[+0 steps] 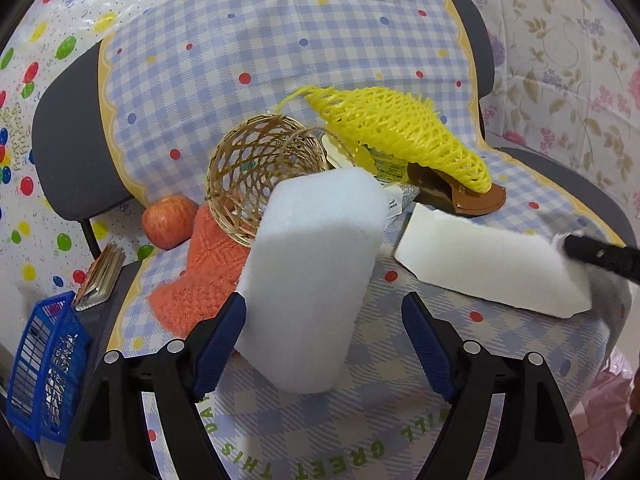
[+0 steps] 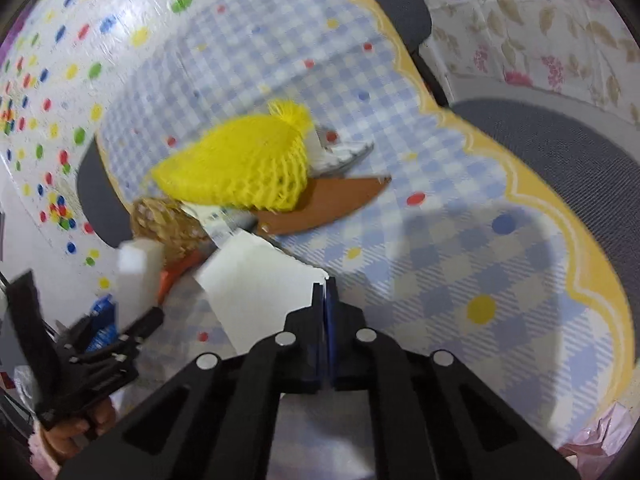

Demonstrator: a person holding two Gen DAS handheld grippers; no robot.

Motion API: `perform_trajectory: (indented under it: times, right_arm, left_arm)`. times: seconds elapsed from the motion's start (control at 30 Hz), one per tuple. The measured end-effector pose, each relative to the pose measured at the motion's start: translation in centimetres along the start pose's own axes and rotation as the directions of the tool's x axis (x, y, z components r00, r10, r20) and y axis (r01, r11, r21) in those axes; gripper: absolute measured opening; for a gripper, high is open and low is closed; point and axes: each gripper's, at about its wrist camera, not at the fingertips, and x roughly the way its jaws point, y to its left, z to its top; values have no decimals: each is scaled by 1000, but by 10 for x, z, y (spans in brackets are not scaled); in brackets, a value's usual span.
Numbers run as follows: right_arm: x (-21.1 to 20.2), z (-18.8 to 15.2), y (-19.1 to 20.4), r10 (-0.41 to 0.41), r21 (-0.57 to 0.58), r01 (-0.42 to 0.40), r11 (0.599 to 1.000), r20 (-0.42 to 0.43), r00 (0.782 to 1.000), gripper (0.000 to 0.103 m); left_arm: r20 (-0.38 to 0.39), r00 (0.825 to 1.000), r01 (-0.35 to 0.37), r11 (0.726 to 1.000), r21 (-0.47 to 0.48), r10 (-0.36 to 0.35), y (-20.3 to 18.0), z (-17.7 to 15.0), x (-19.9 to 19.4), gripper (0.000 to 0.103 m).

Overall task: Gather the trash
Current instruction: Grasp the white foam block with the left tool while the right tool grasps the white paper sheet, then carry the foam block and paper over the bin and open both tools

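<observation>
A thick white foam block stands tilted between the fingers of my left gripper. It leans against the left pad, while checked cloth shows between it and the right pad, so the jaws are open. A flat white foam slab lies to the right on the cloth. My right gripper is shut on a corner of the slab; its black tip shows at the slab's right end. A yellow foam net lies behind, over wrappers.
A wicker basket lies on its side behind the block, beside an apple and an orange knitted cloth. A brown leather case sits under the net. A blue plastic crate stands at the left, a pink bag at the lower right.
</observation>
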Motion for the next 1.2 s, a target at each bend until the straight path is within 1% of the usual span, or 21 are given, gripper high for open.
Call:
perform_trajectory:
  times: [0.1, 0.2, 0.23, 0.33, 0.37, 0.43, 0.5, 0.53, 0.57, 0.6, 0.67, 0.7, 0.73, 0.77, 0.8, 0.87, 0.97, 1.03, 1.07, 1.2]
  right_arm:
    - [-37, 6, 19, -22, -58, 26, 998, 79, 997, 2]
    - [-65, 8, 41, -101, -139, 120, 983, 135, 986, 2]
    - [-70, 7, 46, -115, -151, 136, 979, 141, 983, 2]
    - [-78, 5, 49, -122, -152, 144, 978, 143, 982, 2]
    - [-80, 4, 50, -120, -149, 142, 979, 142, 982, 2]
    - [-86, 1, 50, -120, -146, 140, 979, 140, 983, 2]
    - [-91, 0, 53, -124, -154, 144, 978, 138, 983, 2]
    - [-92, -2, 55, -128, -157, 149, 976, 138, 982, 2]
    - [-95, -3, 57, -133, -160, 154, 975, 136, 982, 2]
    - [-97, -4, 58, -133, -159, 154, 975, 137, 982, 2]
    - [-103, -6, 62, -135, -161, 157, 974, 143, 980, 2]
    - [-107, -7, 64, -133, -163, 157, 974, 147, 980, 2]
    - [-111, -8, 67, -129, -166, 154, 974, 151, 980, 2]
    - [-115, -9, 70, -127, -173, 154, 973, 157, 979, 2]
    - [-119, -10, 74, -126, -184, 156, 970, 164, 978, 2]
    - [-127, -13, 83, -131, -208, 168, 964, 180, 975, 2]
    - [-139, -17, 94, -137, -229, 180, 957, 192, 972, 2]
    - [-147, -20, 97, -145, -236, 191, 953, 199, 969, 2]
    - [-152, -21, 98, -151, -238, 199, 951, 202, 968, 2]
    - [-171, -29, 94, -192, -233, 239, 943, 208, 959, 2]
  left_arm:
    - [17, 1000, 9, 1000, -10, -9, 3, -1, -8, 80]
    - [22, 1000, 9, 1000, -16, -9, 3, -1, -10, 79]
    - [17, 1000, 2, 1000, -13, -1, 1, 0, -9, 79]
    - [-1, 999, -45, 999, 17, 45, -4, 2, 0, 73]
    - [-9, 998, -60, 998, 30, 60, -5, 2, 4, 70]
    - [-16, 993, -111, 991, 71, 113, -7, 1, 13, 64]
    - [-8, 985, -170, 979, 114, 172, -8, -1, 19, 51]
    - [-7, 983, -179, 977, 119, 182, -6, -1, 20, 47]
    - [-4, 983, -180, 977, 114, 181, -4, -1, 18, 39]
    - [5, 986, -164, 982, 97, 164, 0, 0, 11, 36]
    - [23, 994, -111, 993, 46, 110, 9, 2, -7, 34]
    - [39, 998, -50, 999, 8, 49, 14, 3, -22, 34]
    - [48, 999, 18, 1000, -24, -17, 18, 4, -34, 34]
    - [55, 995, 87, 995, -54, -84, 22, 4, -46, 34]
    - [67, 984, 170, 982, -87, -165, 26, 3, -60, 34]
    - [89, 964, 262, 958, -115, -252, 27, -1, -85, 34]
    - [104, 948, 310, 945, -106, -300, 18, -10, -108, 34]
    - [110, 942, 328, 940, -95, -318, 8, -16, -119, 34]
    - [112, 935, 346, 934, -87, -336, 2, -20, -125, 34]
    - [108, 920, 384, 922, -41, -378, -19, -32, -137, 34]
